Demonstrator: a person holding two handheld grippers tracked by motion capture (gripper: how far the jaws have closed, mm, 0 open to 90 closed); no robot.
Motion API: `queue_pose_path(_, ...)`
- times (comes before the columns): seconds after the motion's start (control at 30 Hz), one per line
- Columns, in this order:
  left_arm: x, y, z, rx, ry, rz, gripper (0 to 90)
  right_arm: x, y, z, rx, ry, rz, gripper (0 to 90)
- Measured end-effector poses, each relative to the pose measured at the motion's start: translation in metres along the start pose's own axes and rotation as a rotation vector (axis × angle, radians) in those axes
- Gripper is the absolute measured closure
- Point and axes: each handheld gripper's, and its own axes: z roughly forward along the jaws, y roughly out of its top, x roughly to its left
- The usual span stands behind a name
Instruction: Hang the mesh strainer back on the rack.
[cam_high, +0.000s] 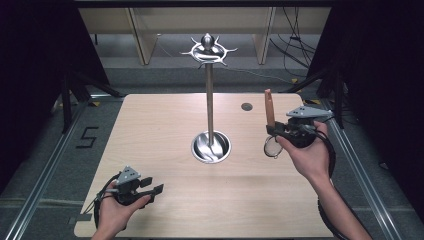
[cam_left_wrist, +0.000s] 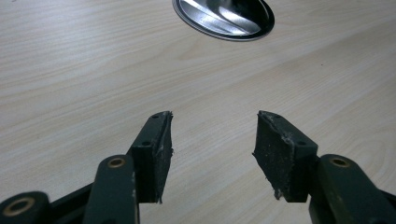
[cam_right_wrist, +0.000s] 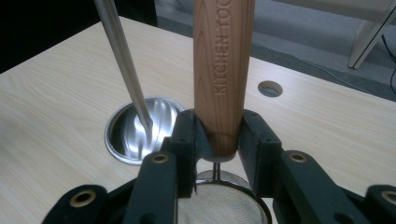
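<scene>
While the right gripper (cam_right_wrist: 217, 140) has its fingers (cam_right_wrist: 187, 135) clenched on the low end of a small strainer's (cam_high: 271, 127) round wooden handle (cam_right_wrist: 223, 70), stamped "KITCHEN TOO…" along the grain, the handle stands upright just right of the steel stand (cam_high: 210, 100) and its fine mesh bowl (cam_right_wrist: 219, 205), ringed in wire, hangs below the fingers. That stand is a slim polished pole rising from a shiny round dish base (cam_high: 211, 146) on the pale wood-grain worktop (cam_high: 165, 125), topped with what looks like a ring of hooks (cam_high: 208, 50). Left of and nearer than the base, the left gripper (cam_left_wrist: 212, 140) hovers with its worn black fingers (cam_left_wrist: 154, 149) released.
</scene>
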Motion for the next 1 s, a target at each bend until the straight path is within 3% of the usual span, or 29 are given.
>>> queue_pose_path(0.1, 0.000, 0.000, 0.000, -0.001, -0.002, 0.004, 45.1, -0.002, 0.001, 0.001, -0.017, -0.001, -0.036, 69.3)
queue_pose_path(0.17, 0.001, 0.001, -0.001, 0.002, 0.002, 0.018, 45.1, 0.001, 0.002, -0.001, -0.007, 0.002, -0.009, 69.3)
queue_pose_path(0.27, 0.001, 0.000, -0.001, 0.003, 0.004, 0.012, 45.0, 0.001, 0.003, 0.001, -0.035, -0.010, -0.023, 69.3)
queue_pose_path(0.47, 0.001, 0.000, -0.001, -0.002, 0.001, 0.009, 45.0, 0.004, 0.007, -0.002, -0.018, 0.007, -0.014, 69.4)
queue_pose_path(0.6, 0.002, 0.000, -0.002, 0.011, 0.007, 0.021, 45.0, 0.003, 0.009, -0.002, -0.034, 0.003, -0.051, 69.4)
queue_pose_path(0.67, 0.002, 0.000, -0.002, 0.009, 0.006, 0.018, 45.0, 0.005, 0.008, 0.000, -0.062, -0.005, -0.030, 69.3)
queue_pose_path(0.7, 0.002, 0.000, -0.002, 0.010, 0.007, 0.019, 45.0, 0.006, 0.009, 0.000, -0.060, -0.005, -0.018, 69.4)
queue_pose_path(0.77, 0.002, 0.001, -0.002, 0.010, 0.006, 0.021, 45.0, 0.004, 0.011, -0.003, -0.035, 0.004, -0.047, 69.3)
queue_pose_path(0.83, 0.001, 0.000, -0.001, -0.003, 0.003, 0.005, 45.0, 0.007, 0.012, -0.003, -0.027, 0.008, -0.023, 69.4)
queue_pose_path(0.93, 0.002, 0.001, -0.002, 0.010, 0.006, 0.020, 45.0, 0.005, 0.014, -0.002, -0.053, 0.011, -0.075, 69.4)
queue_pose_path(0.97, 0.002, 0.001, -0.002, 0.009, 0.007, 0.020, 45.0, 0.007, 0.014, -0.002, -0.057, 0.008, -0.046, 69.3)
queue_pose_path(1.0, 0.002, 0.001, -0.002, 0.009, 0.007, 0.019, 45.0, 0.008, 0.014, -0.002, -0.066, 0.005, -0.051, 69.3)
